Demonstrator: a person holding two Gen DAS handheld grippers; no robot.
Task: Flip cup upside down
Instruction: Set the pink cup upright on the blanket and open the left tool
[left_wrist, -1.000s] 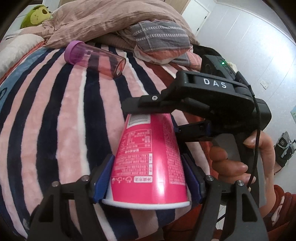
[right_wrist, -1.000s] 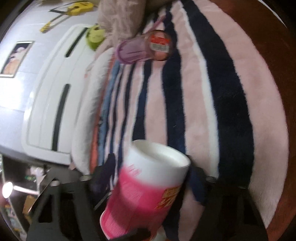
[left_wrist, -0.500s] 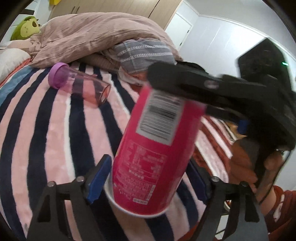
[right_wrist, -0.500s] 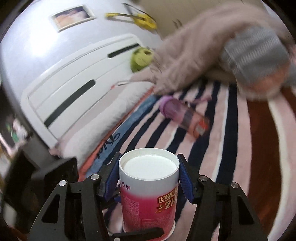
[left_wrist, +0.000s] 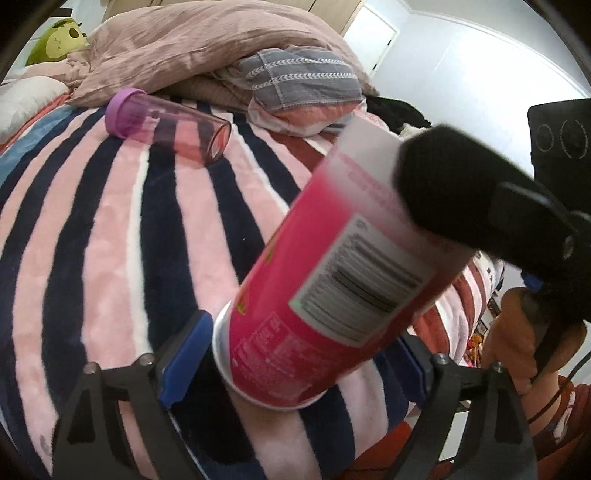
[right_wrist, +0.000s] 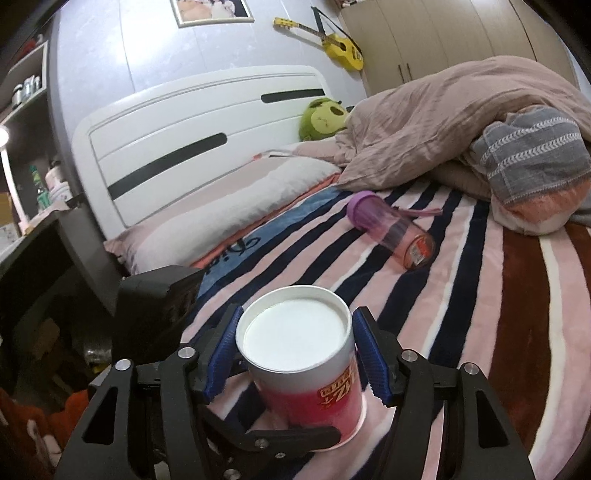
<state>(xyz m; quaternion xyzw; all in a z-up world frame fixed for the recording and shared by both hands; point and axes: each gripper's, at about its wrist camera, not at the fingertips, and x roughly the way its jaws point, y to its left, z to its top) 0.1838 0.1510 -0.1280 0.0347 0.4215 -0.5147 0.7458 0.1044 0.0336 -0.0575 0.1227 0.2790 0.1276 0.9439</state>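
A pink paper cup (left_wrist: 332, 273) with a white rim and base is held over the striped blanket. My right gripper (right_wrist: 295, 343) is shut on the cup (right_wrist: 299, 354) near its white closed base, which faces the right wrist camera. In the left wrist view the cup leans to the upper right, its wide rim low between the blue pads (left_wrist: 184, 354) of my left gripper (left_wrist: 295, 365). The left jaws stand wide, with a gap on the left side of the cup. The right gripper's black body (left_wrist: 480, 206) covers the cup's far end.
A clear pink bottle with a purple cap (left_wrist: 166, 125) lies on its side on the striped blanket (left_wrist: 92, 258), also in the right wrist view (right_wrist: 391, 229). A bunched duvet (right_wrist: 461, 110), pillows and a green plush (right_wrist: 321, 118) lie near the white headboard (right_wrist: 192, 122).
The right gripper has turned the cup from upright-in-view toward tilted, its base end swinging up and right. The left jaws have opened off the cup. The right wrist view has swung level.
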